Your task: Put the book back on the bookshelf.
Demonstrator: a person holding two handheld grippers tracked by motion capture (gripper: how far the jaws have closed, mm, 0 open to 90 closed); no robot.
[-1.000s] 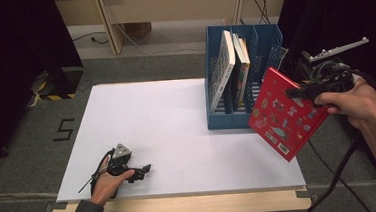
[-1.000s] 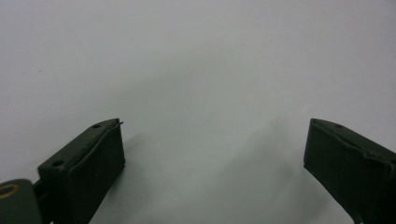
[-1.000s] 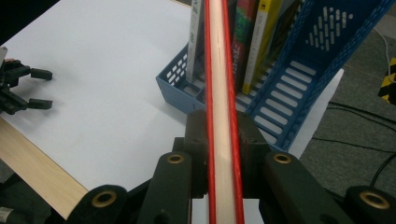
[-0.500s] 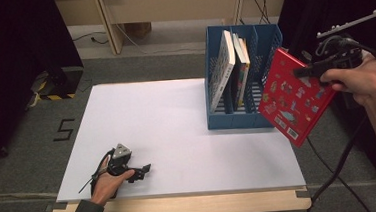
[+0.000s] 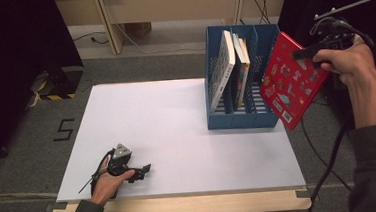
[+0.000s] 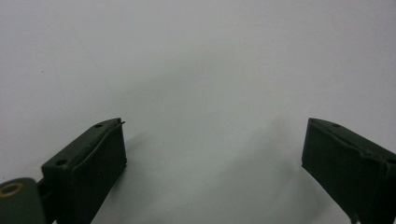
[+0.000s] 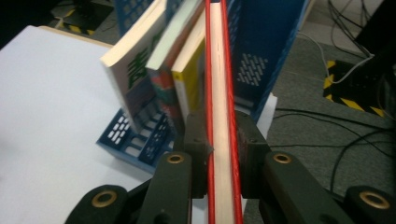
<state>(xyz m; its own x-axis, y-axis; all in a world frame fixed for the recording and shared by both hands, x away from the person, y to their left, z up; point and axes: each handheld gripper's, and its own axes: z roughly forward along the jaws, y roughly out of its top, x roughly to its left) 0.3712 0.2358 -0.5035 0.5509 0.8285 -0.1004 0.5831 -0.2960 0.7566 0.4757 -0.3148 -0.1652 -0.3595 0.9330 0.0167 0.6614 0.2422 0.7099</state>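
Lifted higher and carried toward the far right since a second ago, the flat red hardcover book with small colourful pictures on its cover (image 5: 294,78) now hangs tilted in the air just beside the right end of the blue perforated plastic file rack (image 5: 258,33), with its lower corner past the table's right edge. Clamped on that book is the right gripper (image 5: 306,53), held up in the person's right hand (image 5: 348,60); in the right gripper view the two black jaws press on both red covers, with the pale page edge (image 7: 219,93) running up between them.

Inside the rack three books lean to the left: a white-covered one (image 5: 222,68) in front, then a book with a greenish cover (image 5: 237,65) and one with a yellow cover (image 5: 244,74) close behind it. The red book touches none of them in the high view.

Near the front left corner of the white rectangular table top (image 5: 177,122) the left gripper (image 5: 140,170) rests low on the surface under the person's left hand (image 5: 108,181), in the same place as before. Its jaws stand wide apart, with bare white table between them in the left gripper view.
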